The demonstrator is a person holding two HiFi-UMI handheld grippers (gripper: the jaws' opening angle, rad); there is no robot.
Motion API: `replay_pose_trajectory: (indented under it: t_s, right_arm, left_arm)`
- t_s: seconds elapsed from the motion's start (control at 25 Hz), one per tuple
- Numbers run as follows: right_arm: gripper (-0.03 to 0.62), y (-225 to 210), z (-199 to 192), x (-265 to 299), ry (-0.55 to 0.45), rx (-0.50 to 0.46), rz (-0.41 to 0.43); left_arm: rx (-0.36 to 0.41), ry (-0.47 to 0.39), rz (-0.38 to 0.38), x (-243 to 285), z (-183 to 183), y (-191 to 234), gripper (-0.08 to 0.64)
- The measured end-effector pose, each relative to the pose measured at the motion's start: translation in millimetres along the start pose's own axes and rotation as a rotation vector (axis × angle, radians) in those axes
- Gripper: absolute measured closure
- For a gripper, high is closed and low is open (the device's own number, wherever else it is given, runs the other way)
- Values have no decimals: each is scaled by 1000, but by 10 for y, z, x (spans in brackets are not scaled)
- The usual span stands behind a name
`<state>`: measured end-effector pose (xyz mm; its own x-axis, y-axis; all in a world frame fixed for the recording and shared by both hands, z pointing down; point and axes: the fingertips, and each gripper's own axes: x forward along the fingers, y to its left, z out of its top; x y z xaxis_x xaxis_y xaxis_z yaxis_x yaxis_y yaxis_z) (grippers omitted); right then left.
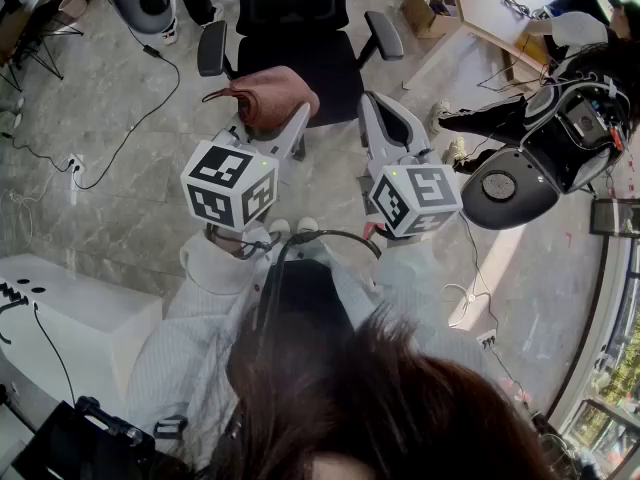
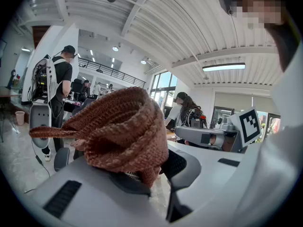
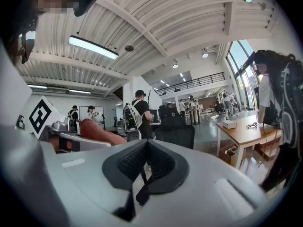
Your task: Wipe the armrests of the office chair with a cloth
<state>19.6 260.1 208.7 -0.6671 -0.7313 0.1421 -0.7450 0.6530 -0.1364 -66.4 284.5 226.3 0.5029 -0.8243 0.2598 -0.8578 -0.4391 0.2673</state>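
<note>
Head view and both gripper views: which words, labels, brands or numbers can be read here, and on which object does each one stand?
No readable text in any view.
left cube and right cube: only black-and-white square marker patterns, no letters or numbers.
cloth: plain knit, no label visible.
office chair: no brand mark visible.

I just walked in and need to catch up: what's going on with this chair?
A person stands facing a black office chair with a tool in each hand. The left tool is shut on a brown knitted cloth, held up in front of the seat. The right tool is shut and empty. The cloth touches neither armrest, so wiping is not under way.
</note>
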Motion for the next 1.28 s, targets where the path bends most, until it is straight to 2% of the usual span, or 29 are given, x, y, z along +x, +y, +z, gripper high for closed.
replay_pose_trajectory:
  t_s: [0.36,0.48,0.6,0.8,1.04,1.16,1.28]
  right_arm:
    - [591,311,-269,-428,-14,11,-20]
    - [591,224,-282,-427,-21,19,-23]
    - [591,31,-173,-198,-4,31,-40]
    - [591,33,-250,-163,1,35,-110]
    - [591,108,-405,-789,-2,32,-225]
    - [591,-78,-482,-872,-13,38,-255]
    - [591,-623,-519,-562,0,53,-265]
  left_arm:
    - [20,-4,-10,-396,-341,-252,511]
    - [23,-1,-6,-324,-356,-254,511]
    - [6,19,-5,-114,-206,-93,511]
    - [16,35,-30,-153,-265,76,511]
    - [24,51,-96,-421,-510,-226,511]
    - [47,53,-113,-261,-555,-275,511]
    - [47,89,-111,355,-533,-108,511]
